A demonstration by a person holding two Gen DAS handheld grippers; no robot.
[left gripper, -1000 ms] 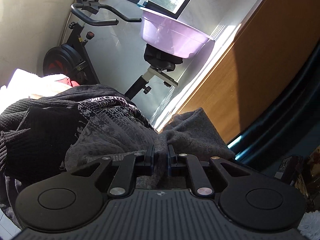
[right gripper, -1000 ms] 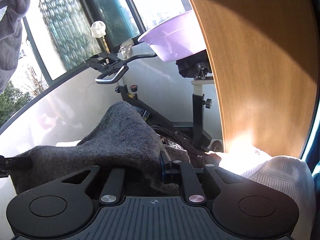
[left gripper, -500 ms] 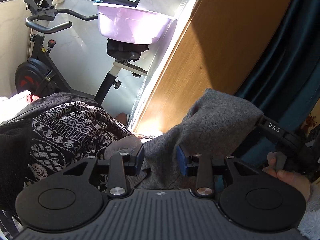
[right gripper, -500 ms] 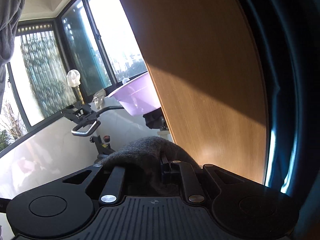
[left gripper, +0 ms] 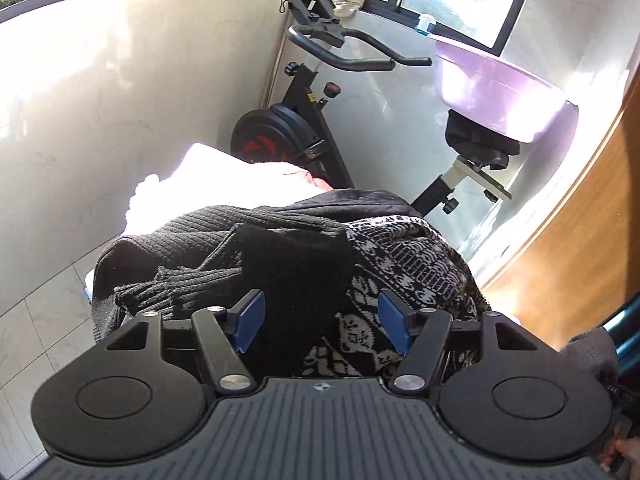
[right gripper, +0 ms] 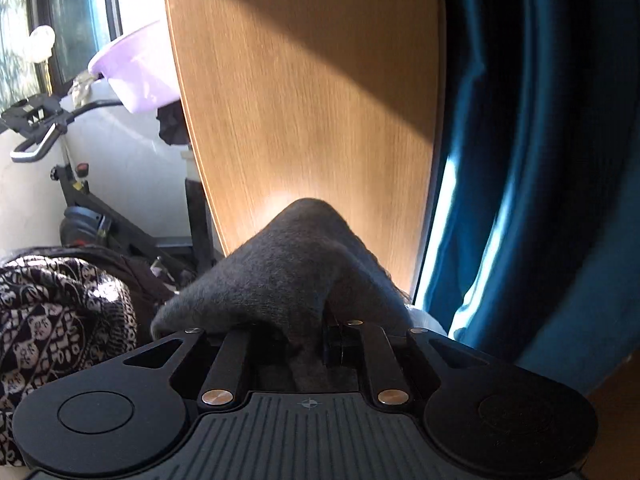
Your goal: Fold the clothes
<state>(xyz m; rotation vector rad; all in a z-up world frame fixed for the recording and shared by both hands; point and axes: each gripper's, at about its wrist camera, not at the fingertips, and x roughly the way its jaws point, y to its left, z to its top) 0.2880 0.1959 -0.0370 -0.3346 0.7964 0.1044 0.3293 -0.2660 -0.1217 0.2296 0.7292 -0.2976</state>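
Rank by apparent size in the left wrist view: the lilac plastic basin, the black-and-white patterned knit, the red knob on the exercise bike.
1. Black-and-white patterned knit, though nearness to the camera inflates it.
2. Lilac plastic basin.
3. Red knob, by far the smallest.

Sweater [right gripper: 280,276]: plain charcoal grey
Patterned knit [left gripper: 404,264]: black-and-white
Ribbed knit [left gripper: 180,248]: black
Basin [left gripper: 500,92]: lilac
Curtain [right gripper: 540,160]: deep teal

Black left gripper [left gripper: 322,318], blue pads [left gripper: 250,320], silver screws.
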